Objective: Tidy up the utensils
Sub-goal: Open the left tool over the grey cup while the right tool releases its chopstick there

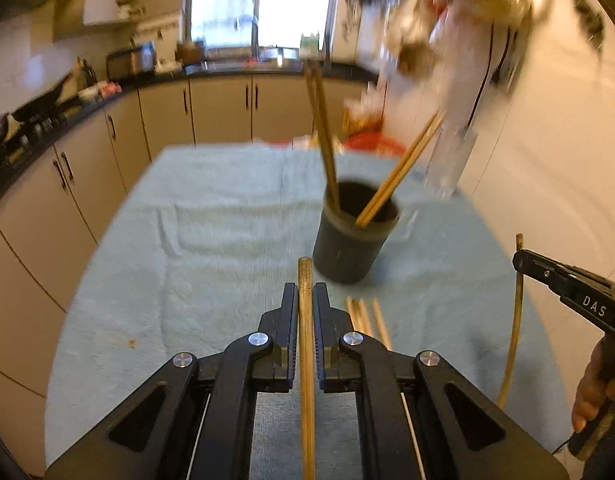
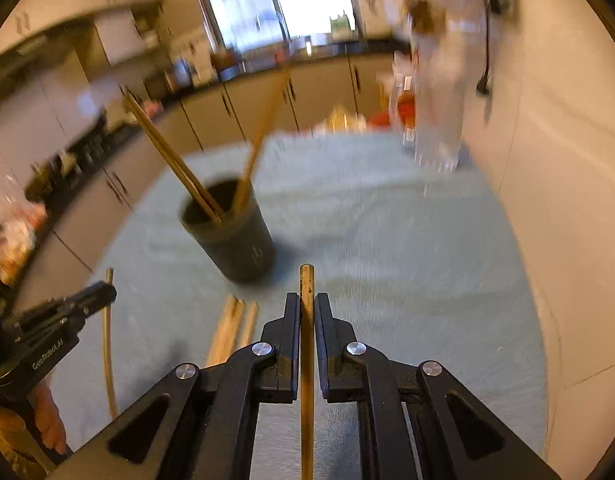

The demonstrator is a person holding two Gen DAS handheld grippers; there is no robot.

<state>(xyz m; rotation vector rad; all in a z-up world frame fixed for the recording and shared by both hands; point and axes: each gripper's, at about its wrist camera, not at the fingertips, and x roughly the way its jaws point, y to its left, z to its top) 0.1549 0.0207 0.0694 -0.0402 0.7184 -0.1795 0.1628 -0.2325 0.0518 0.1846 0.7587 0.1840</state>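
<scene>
we see left gripper (image 1: 305, 300) clamped on one chopstick (image 1: 306, 344), right gripper (image 2: 307, 304) clamped on another stick (image 2: 306, 344). dark cup (image 1: 349, 246) on desk (image 1: 211, 248) holds about four chopsticks, blur. three spare sticks (image 1: 365, 320) lie beside cup.

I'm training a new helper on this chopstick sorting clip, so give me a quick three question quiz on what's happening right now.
1. True or false: the dark cup lies on its side.
2. What does each hand-held gripper, left and right, clamp?
3. Where are the loose chopsticks? A) on the green towel B) on the counter C) in the sink

Key: 1. False, it stands upright with chopsticks inside. 2. One wooden chopstick each, left and right. 3. A
</scene>
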